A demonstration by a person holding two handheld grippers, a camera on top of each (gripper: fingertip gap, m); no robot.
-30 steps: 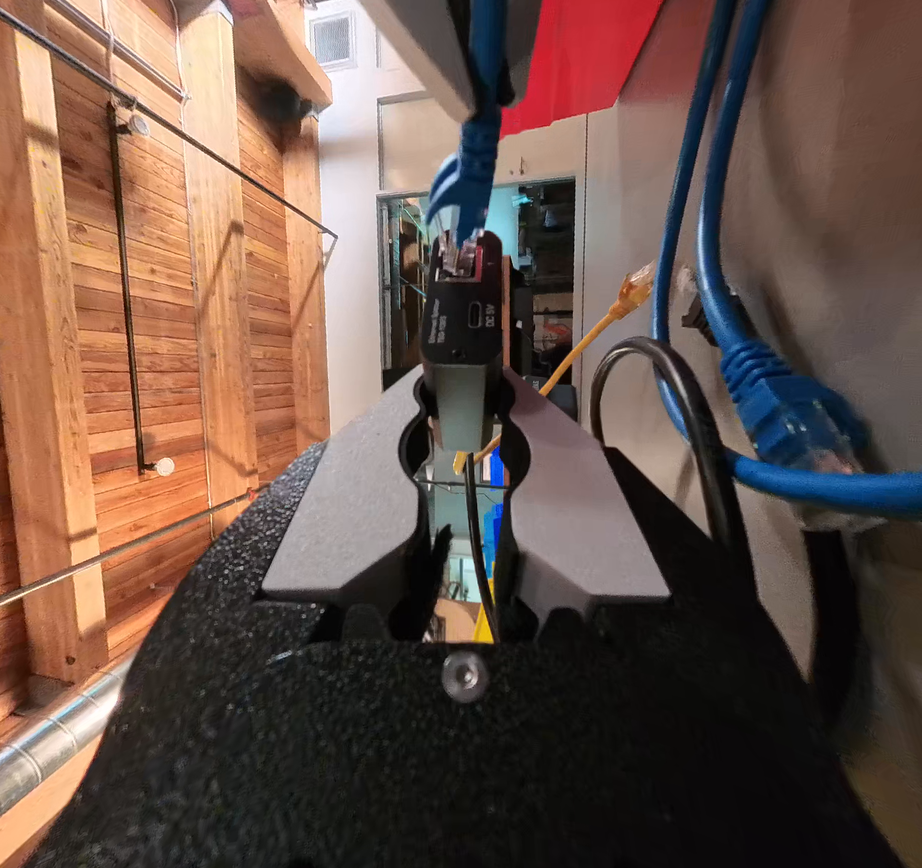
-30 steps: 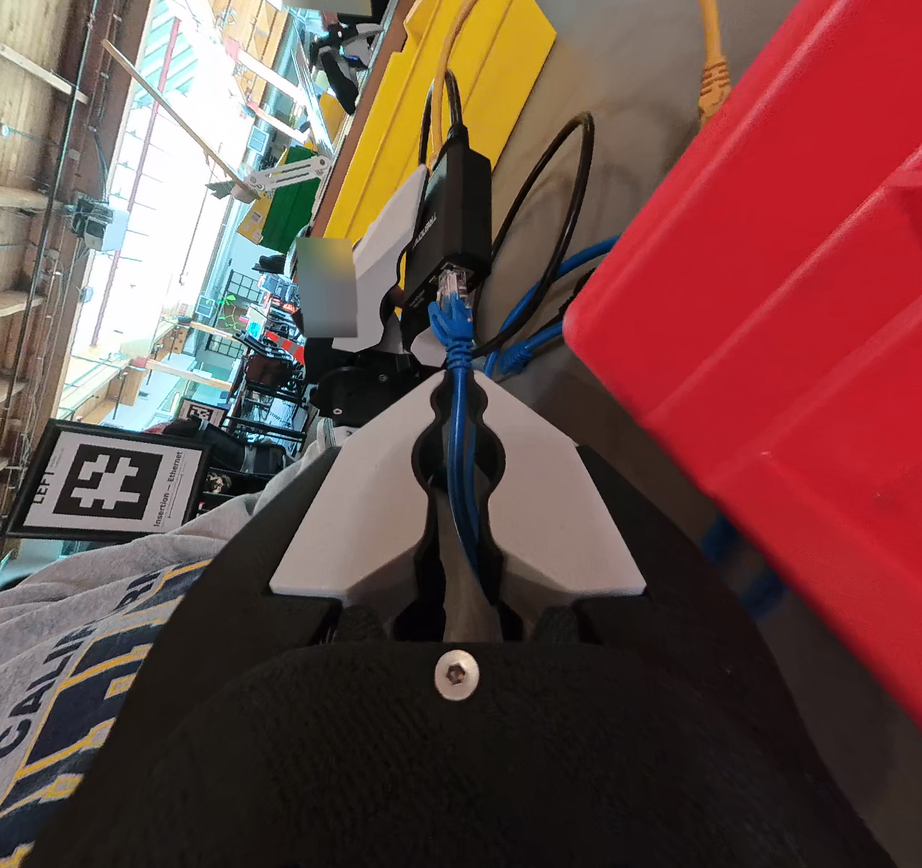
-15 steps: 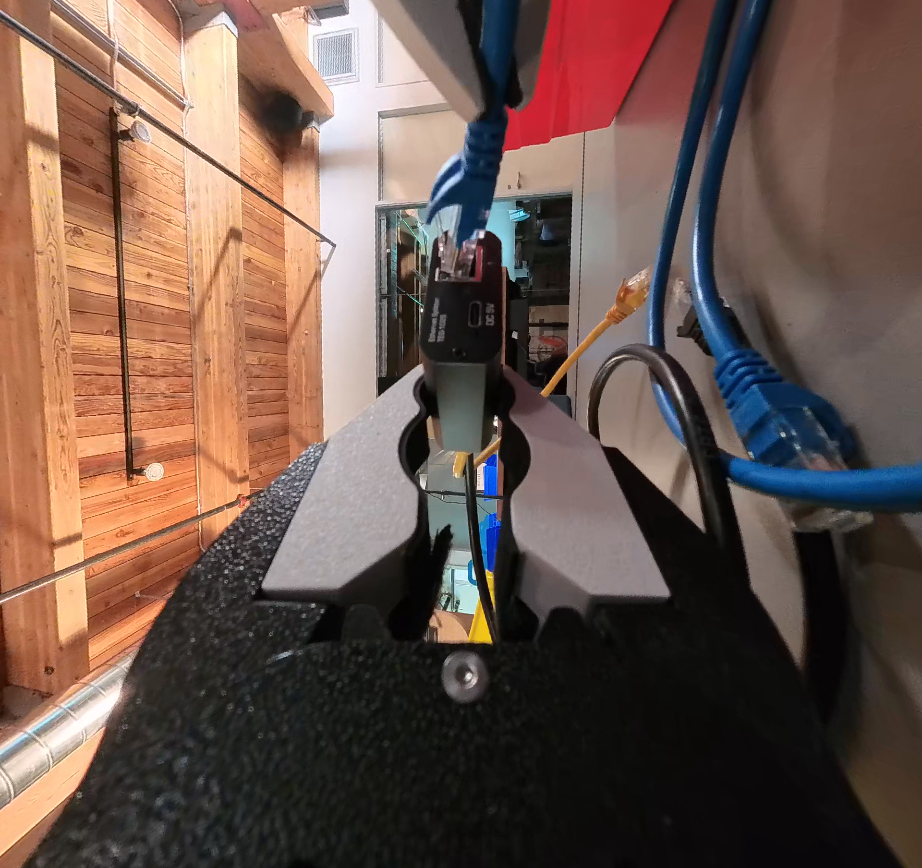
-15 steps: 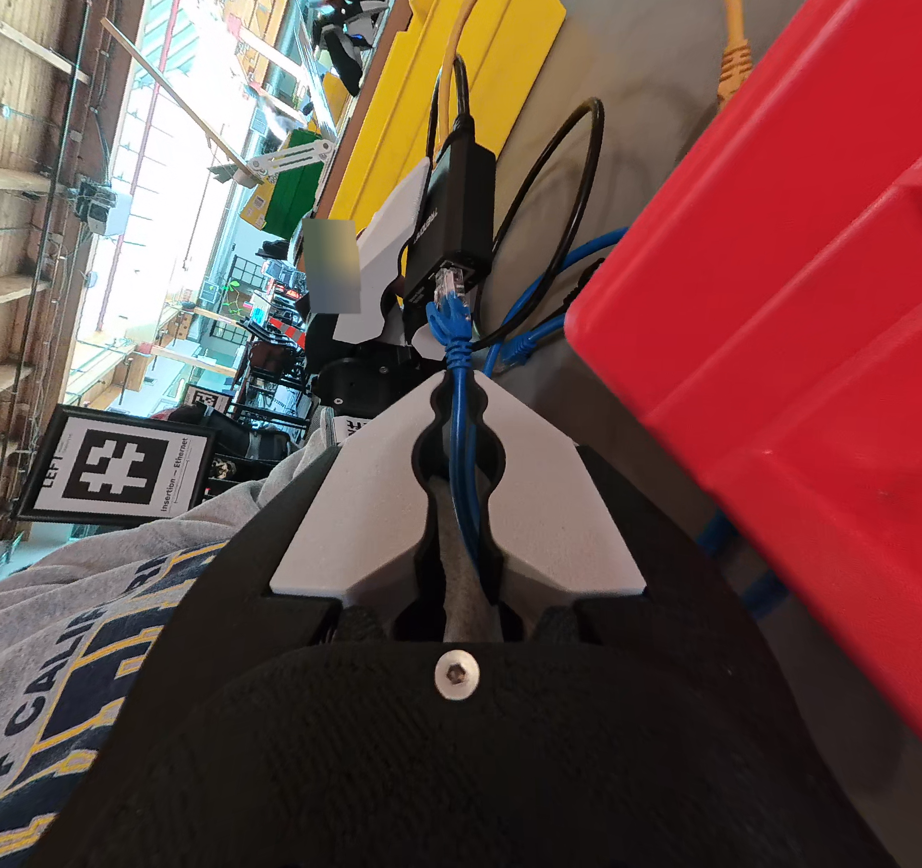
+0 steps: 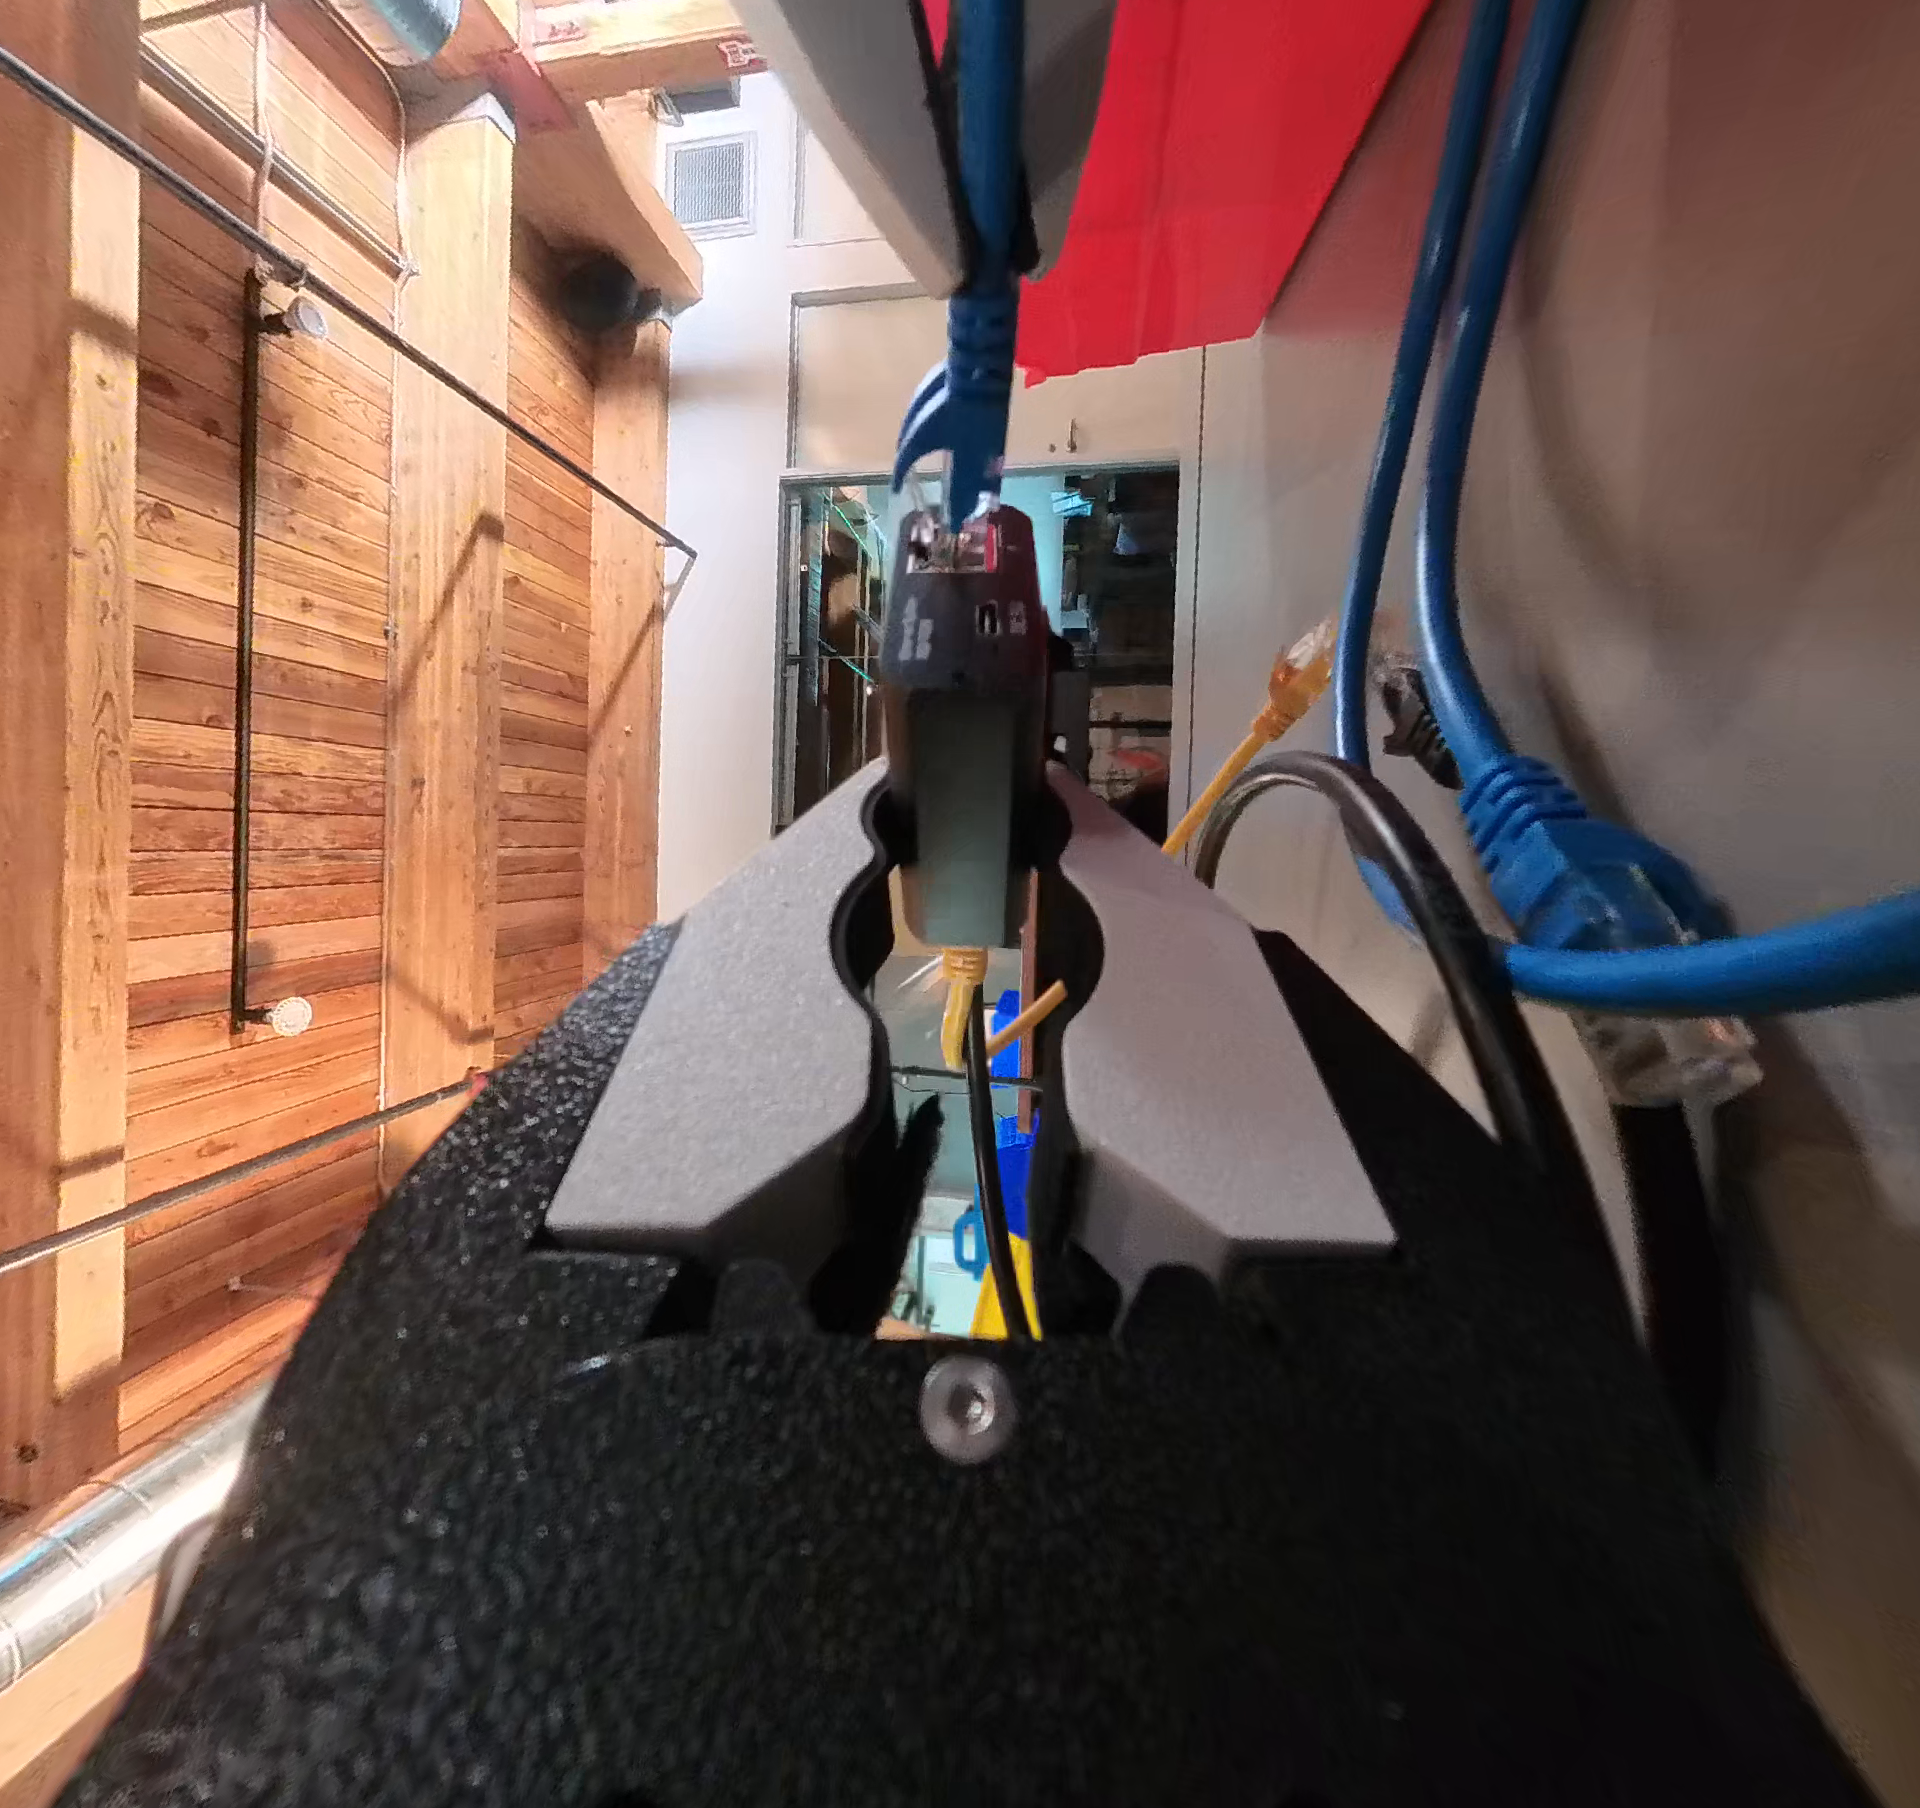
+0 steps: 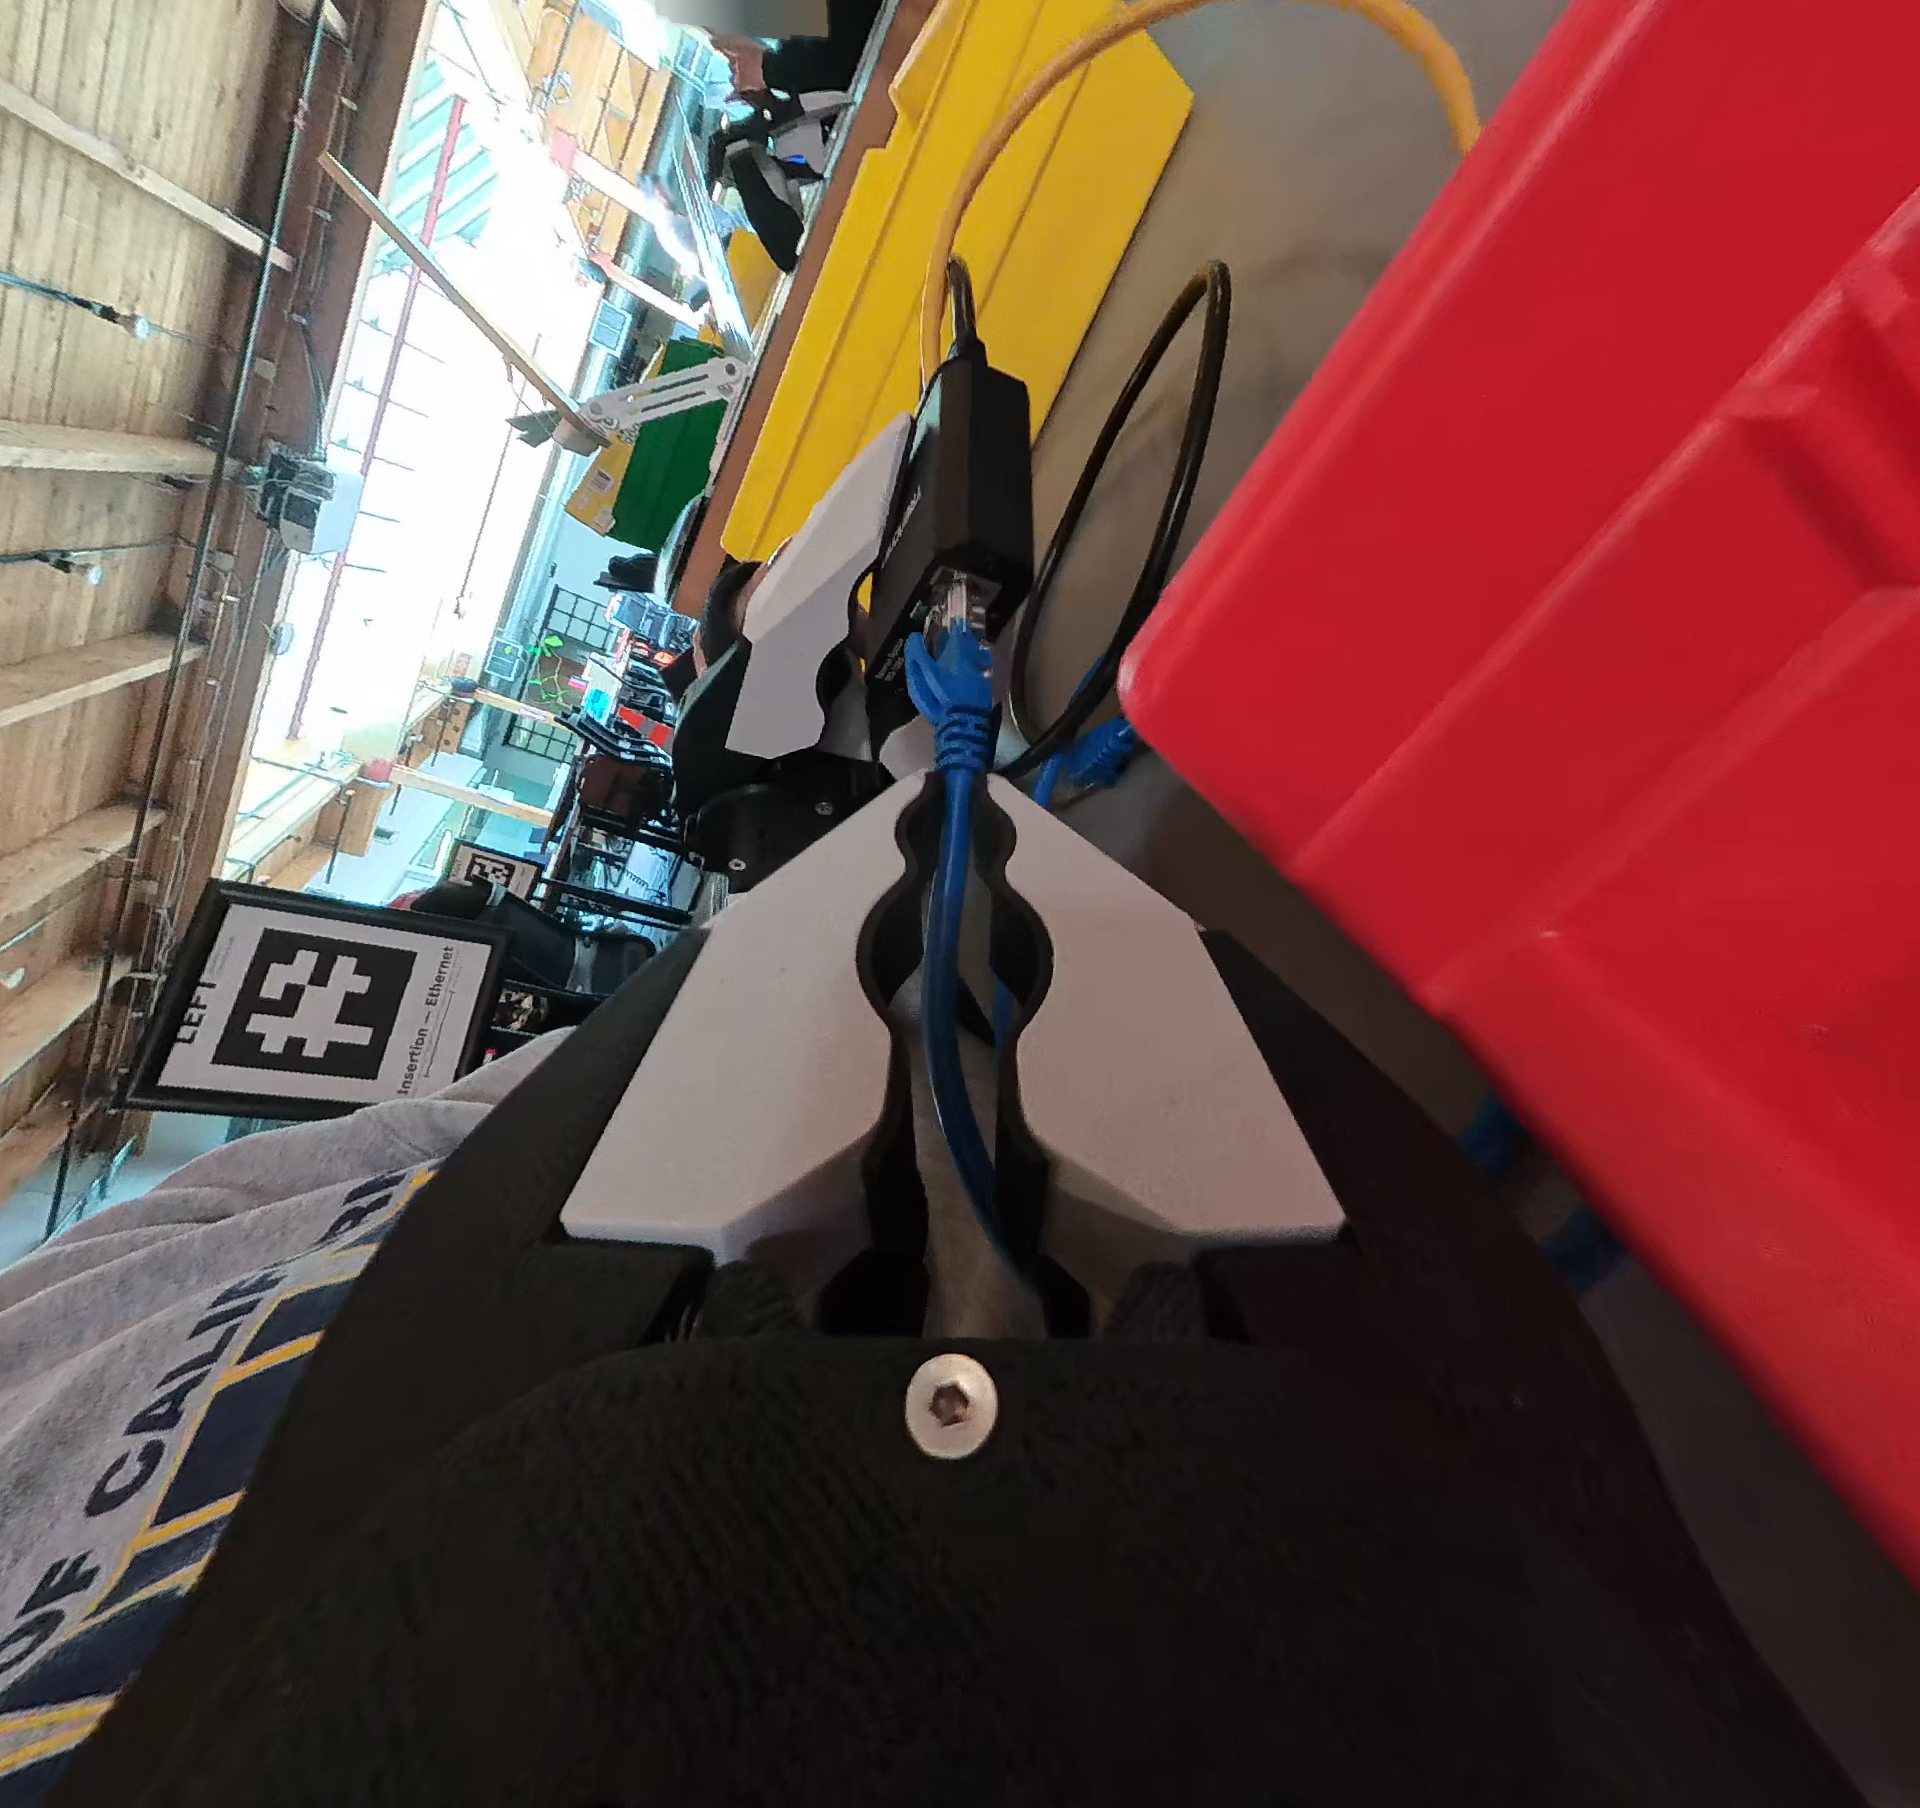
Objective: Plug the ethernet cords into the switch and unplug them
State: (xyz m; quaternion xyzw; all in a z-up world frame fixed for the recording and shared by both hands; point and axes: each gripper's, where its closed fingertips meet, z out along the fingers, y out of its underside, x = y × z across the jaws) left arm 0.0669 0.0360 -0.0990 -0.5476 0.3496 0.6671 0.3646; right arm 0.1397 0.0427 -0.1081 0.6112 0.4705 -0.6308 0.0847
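Observation:
My left gripper [image 5: 966, 813] is shut on the small black switch [image 5: 961, 709] and holds it off the table. A yellow cord's plug [image 5: 961, 979] sits in the switch's near end, beside a black cable [image 5: 1403, 875]. My right gripper [image 6: 951, 792] is shut on the blue ethernet cord [image 6: 951, 927] just behind its plug [image 6: 951, 662]. The plug's clear tip sits in the switch's end port [image 6: 961, 600]. I cannot tell how deep it sits. The left wrist view shows the same plug [image 5: 966, 428] meeting the switch from above.
A red bin [image 6: 1558, 511] stands close on the right of my right gripper, and a yellow bin [image 6: 966, 200] lies beyond the switch. More blue cords [image 5: 1538, 875] and a loose yellow plug [image 5: 1299, 667] lie on the grey table [image 5: 1766, 408]. A marker board [image 6: 322, 1000] stands at the left. About 8 cm separates my left fingertips from my right.
Both grippers have kept their grip and tilted a little together. The blue plug stays at the switch's port. In the right wrist view the loose yellow plug has gone behind the red bin.

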